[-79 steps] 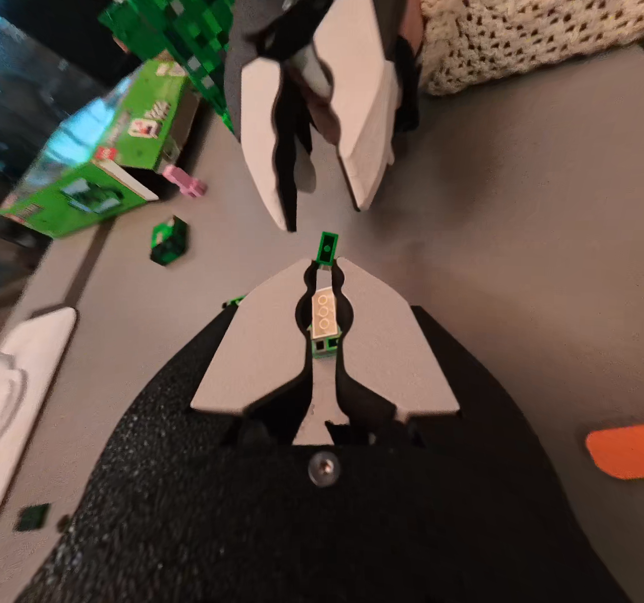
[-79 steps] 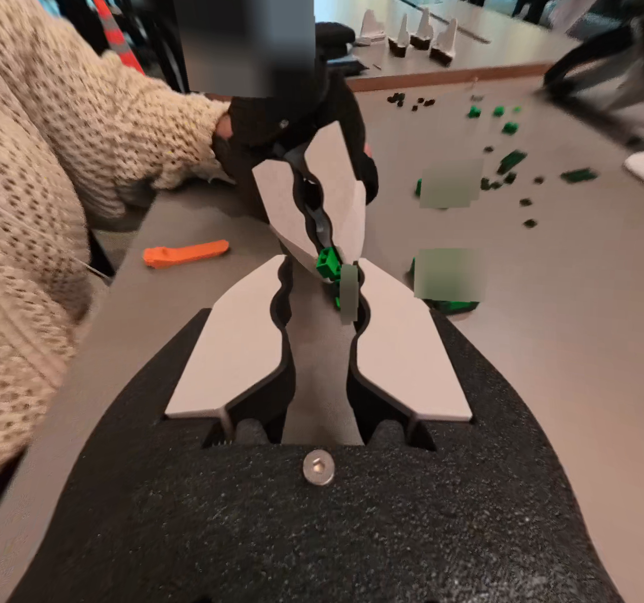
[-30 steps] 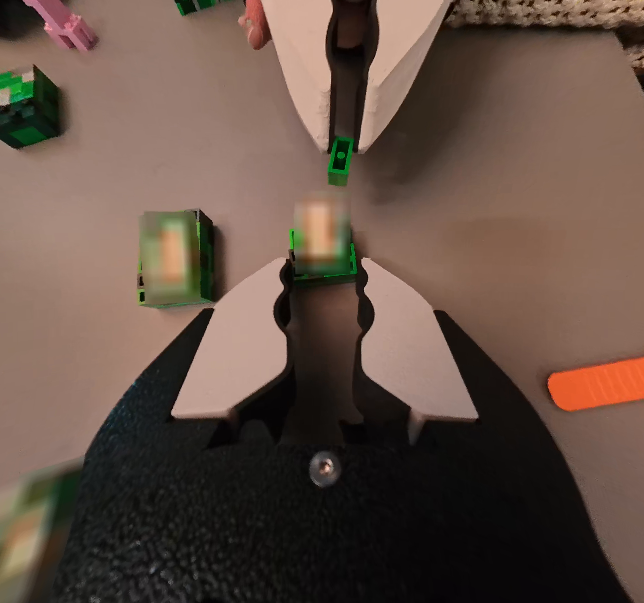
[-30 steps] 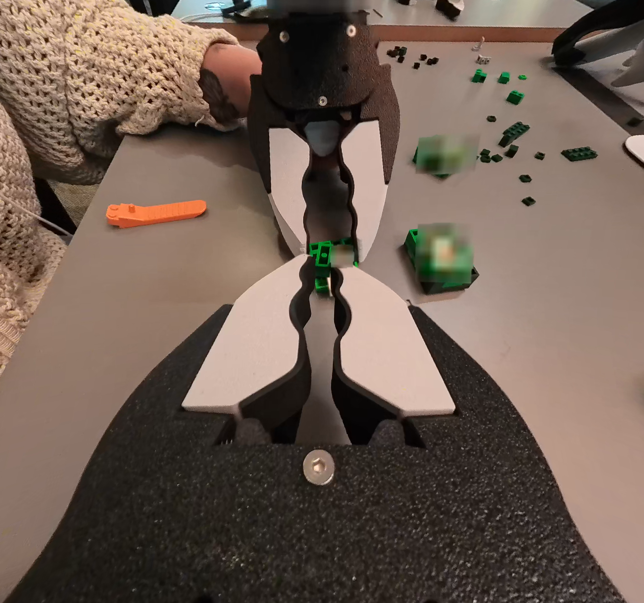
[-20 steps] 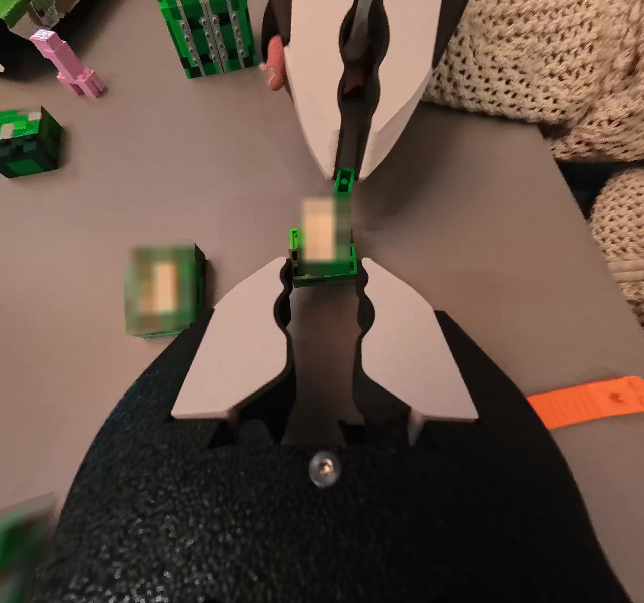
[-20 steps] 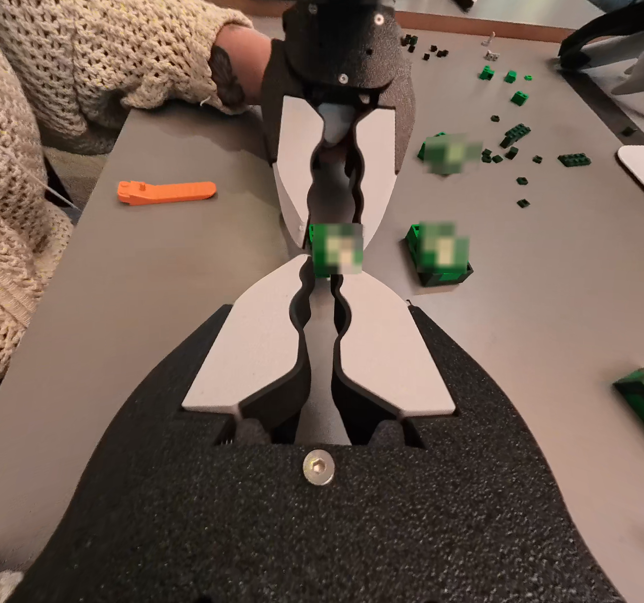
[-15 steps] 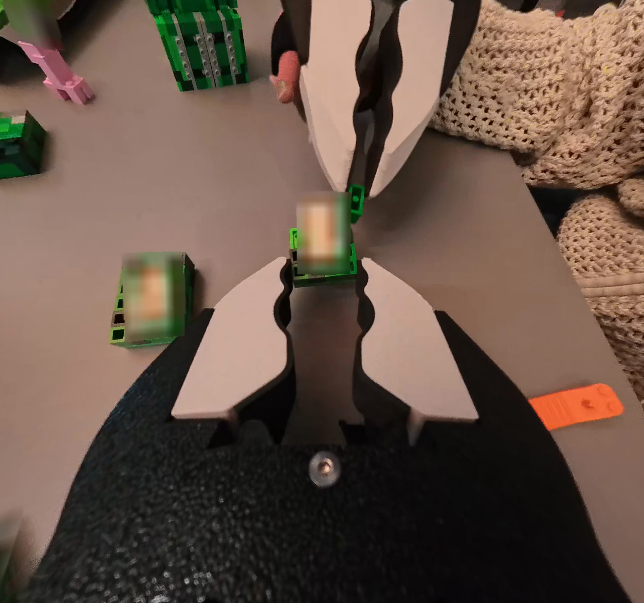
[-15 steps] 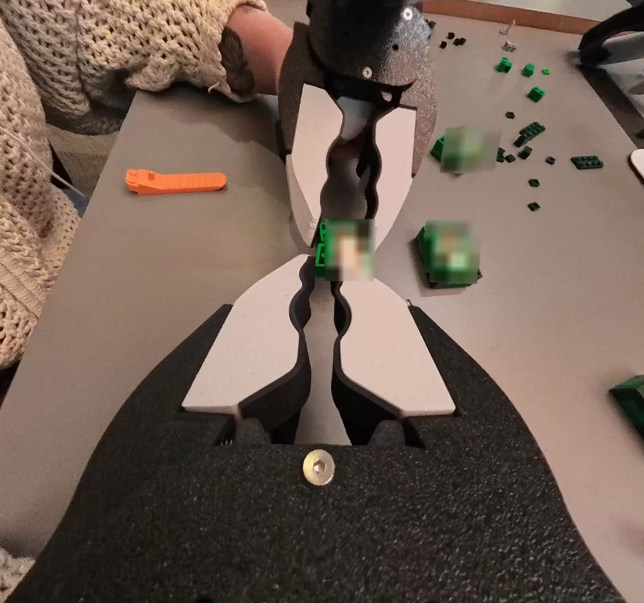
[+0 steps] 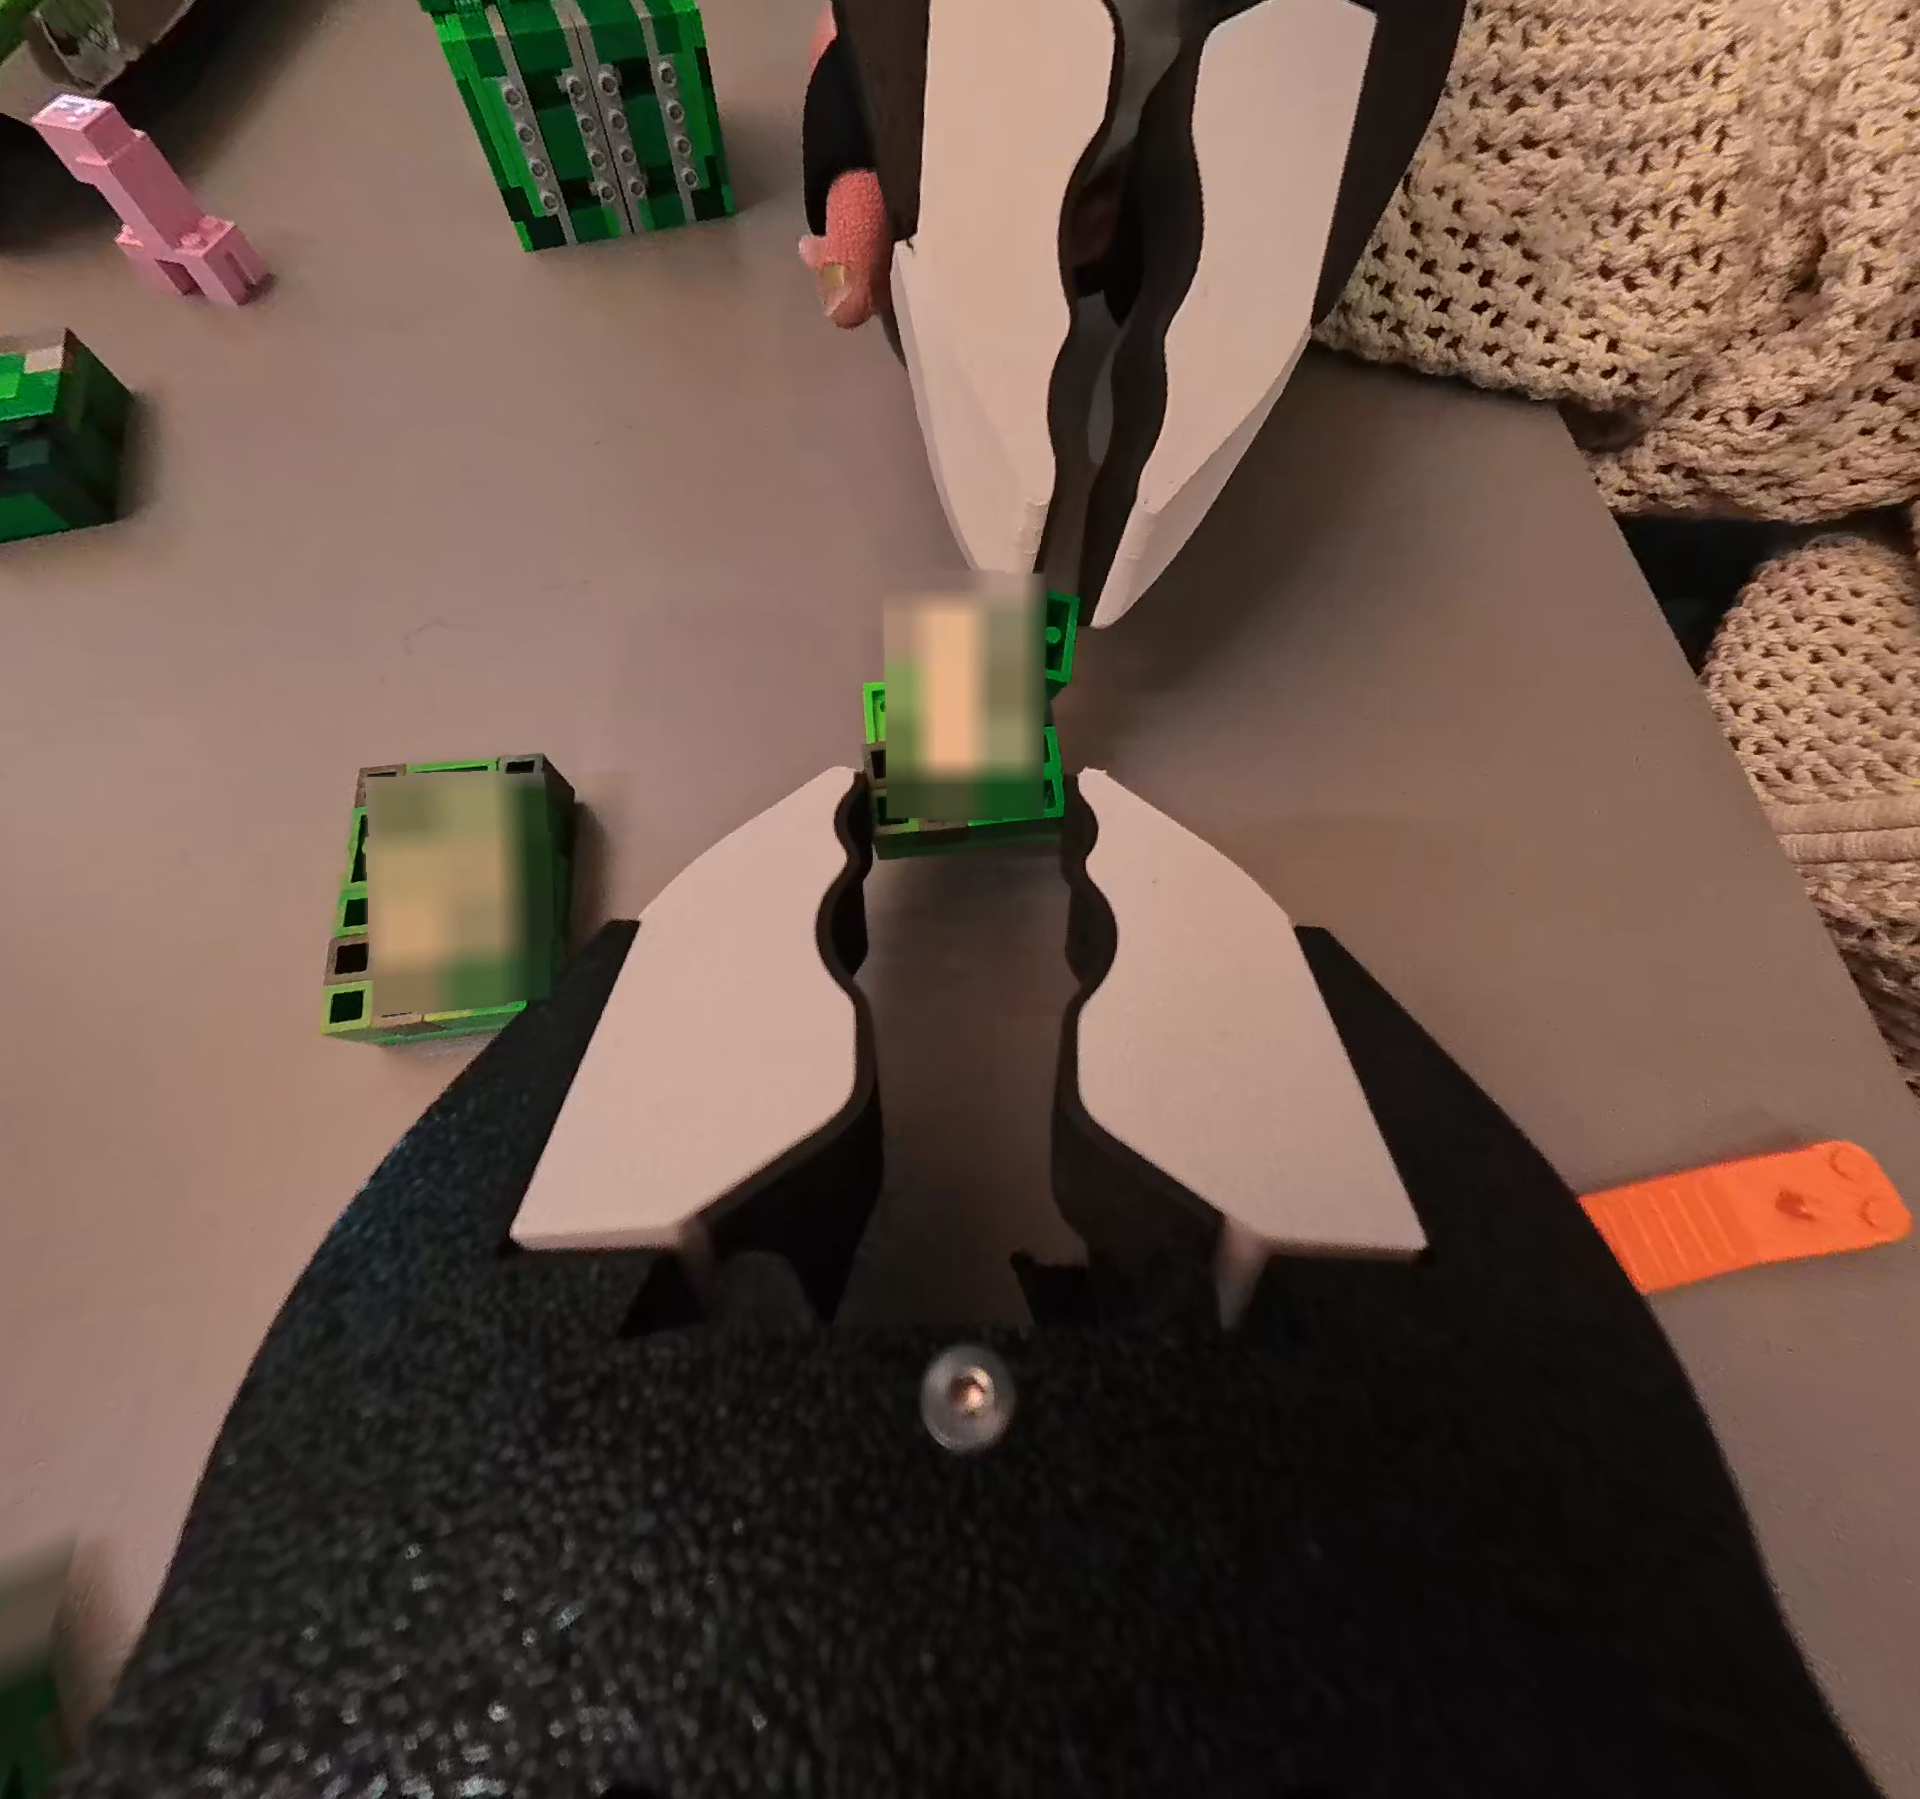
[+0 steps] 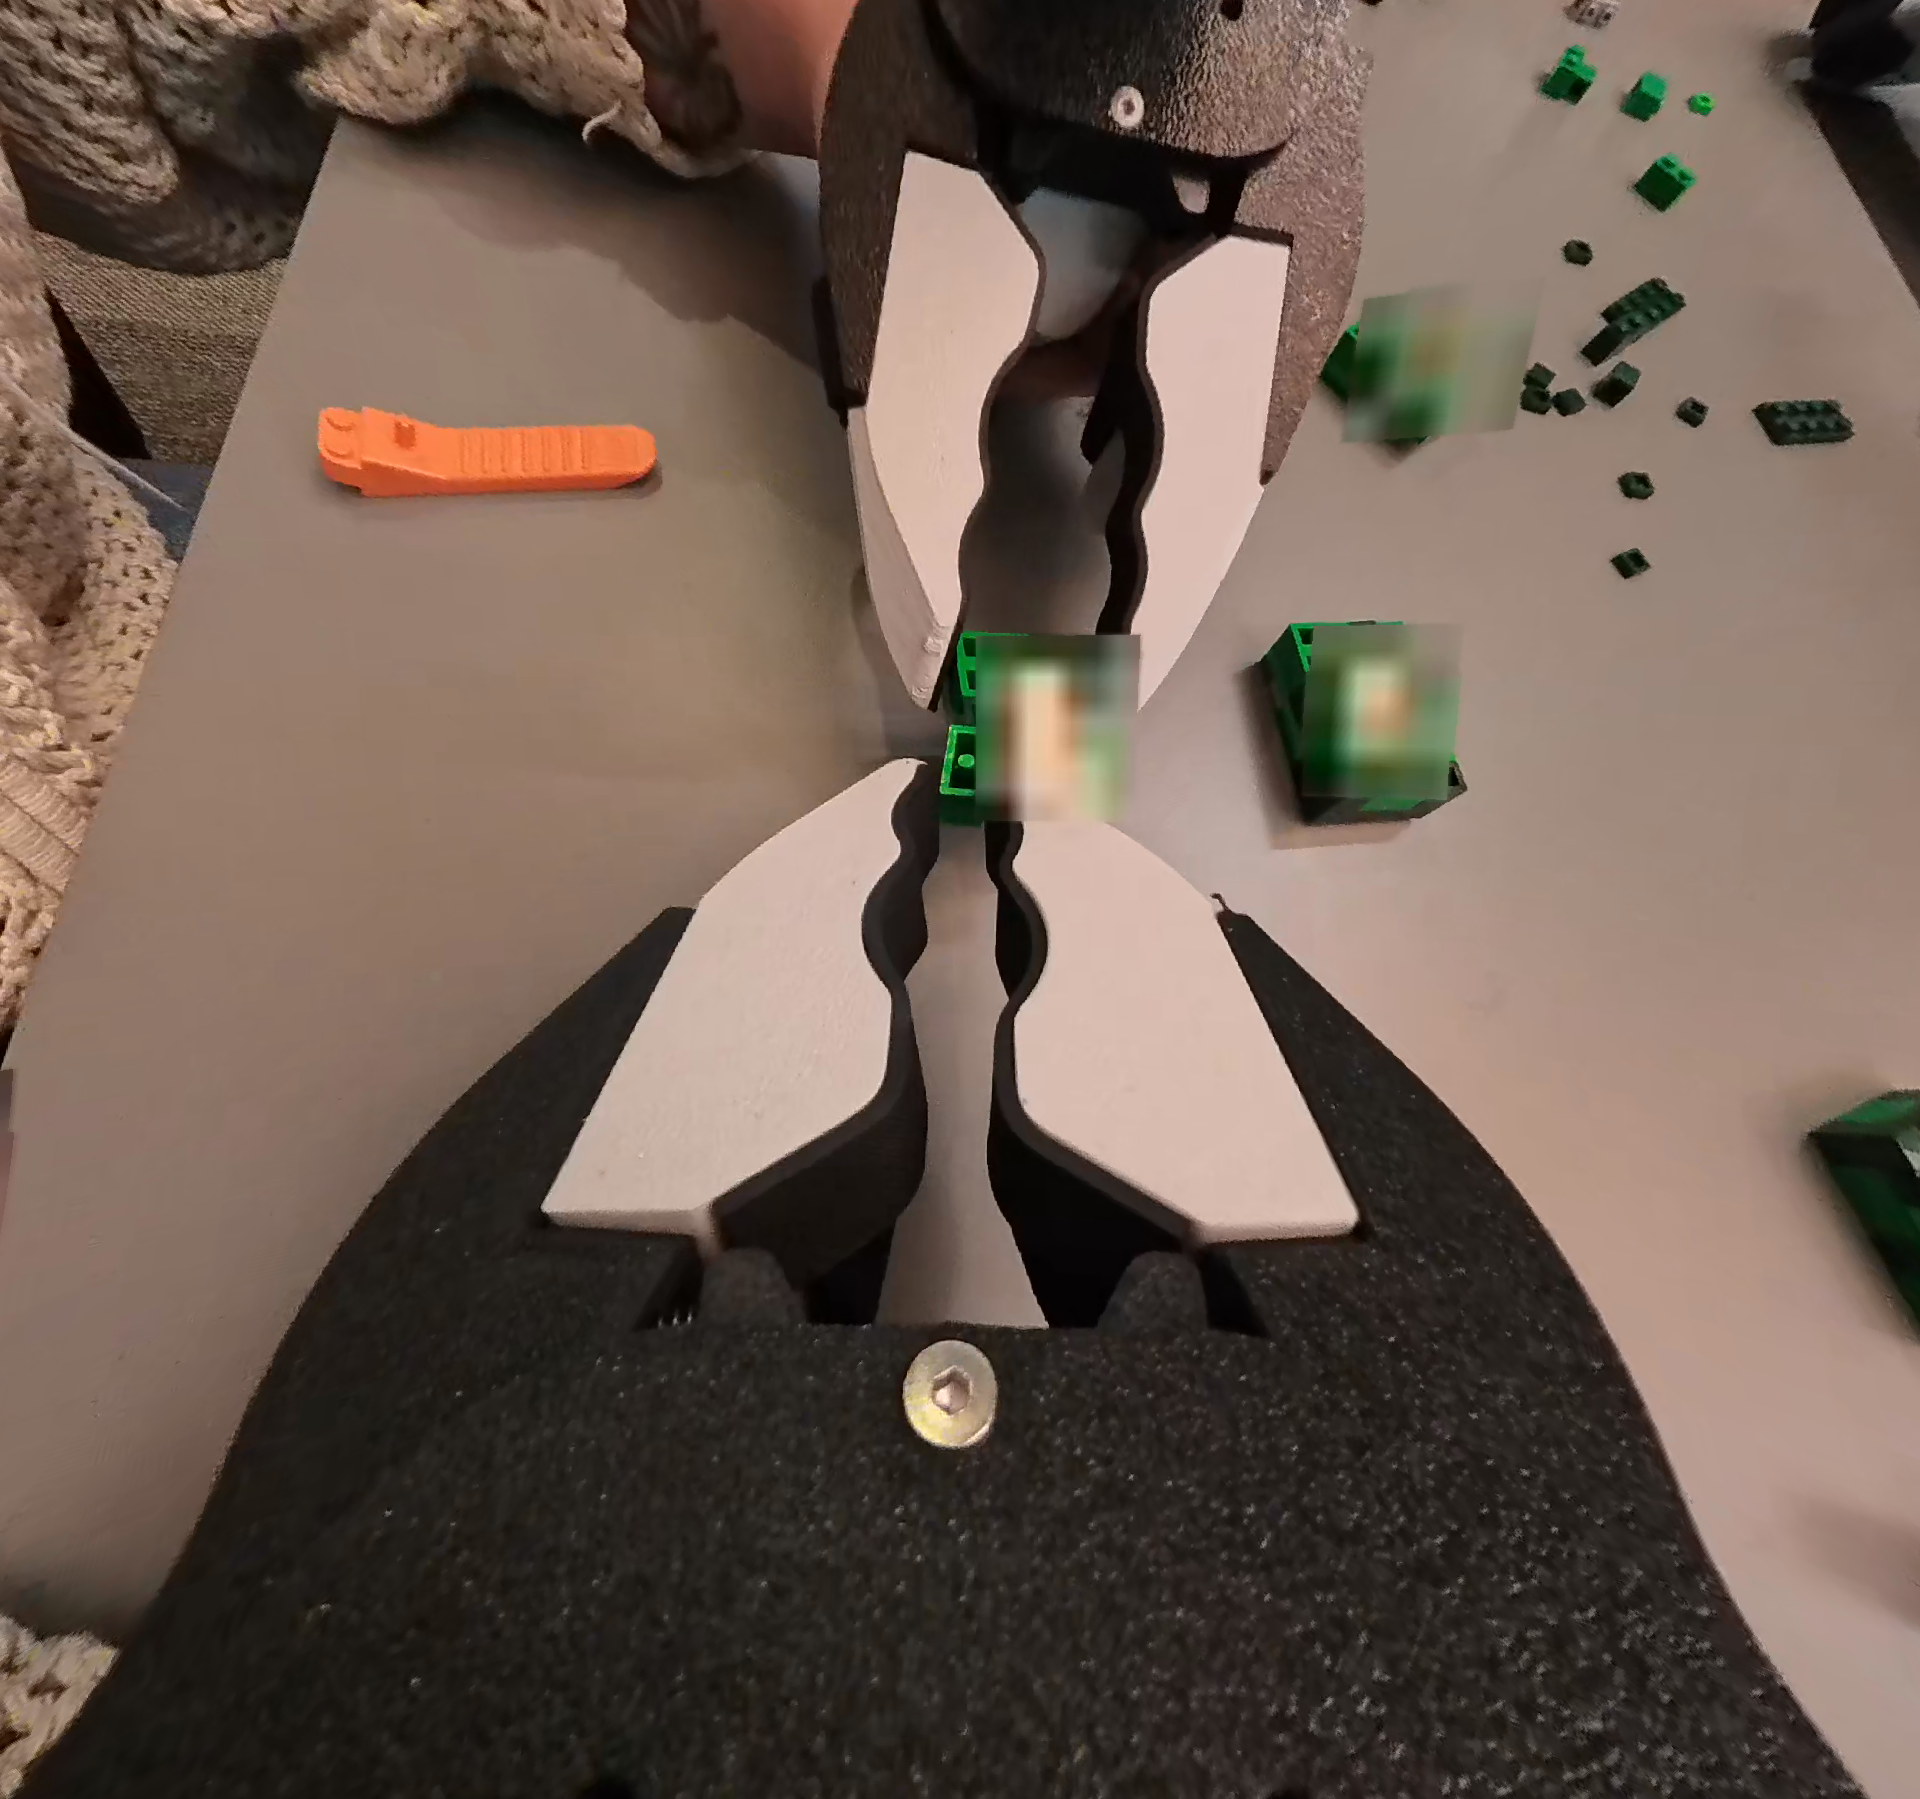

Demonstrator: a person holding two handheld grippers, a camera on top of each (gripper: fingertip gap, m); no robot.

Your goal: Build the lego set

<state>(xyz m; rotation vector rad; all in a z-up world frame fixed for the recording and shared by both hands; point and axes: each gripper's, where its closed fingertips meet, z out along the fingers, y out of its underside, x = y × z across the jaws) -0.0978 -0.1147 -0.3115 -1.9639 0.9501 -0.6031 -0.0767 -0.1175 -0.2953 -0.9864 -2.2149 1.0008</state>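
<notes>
My left gripper [image 9: 966,793] is shut on a small green block assembly [image 9: 966,830] and holds it just above the grey table [image 9: 520,554]. My right gripper [image 10: 961,799] is shut on a small bright green brick [image 10: 961,778] and holds it against the assembly's near edge [image 10: 966,669]. In the left wrist view the right gripper [image 9: 1070,586] comes in from the top, with the small brick [image 9: 1060,643] at its tips touching the assembly's far right corner. In the right wrist view the left gripper [image 10: 1039,679] faces mine. Mosaic patches hide the assembly's top.
A second green assembly [image 9: 447,908] lies left of my left gripper. A tall green model [image 9: 571,66], a pink figure [image 9: 156,201] and a dark green cube [image 9: 52,440] stand farther off. An orange brick separator [image 10: 488,456], loose green bricks [image 10: 1621,336] and a knitted sleeve [image 9: 1662,243] are near. The tips of both grippers are at nearly the same place.
The right gripper has carried the small green brick closer to the assembly until it touches its edge. The left gripper keeps its hold on the assembly.
</notes>
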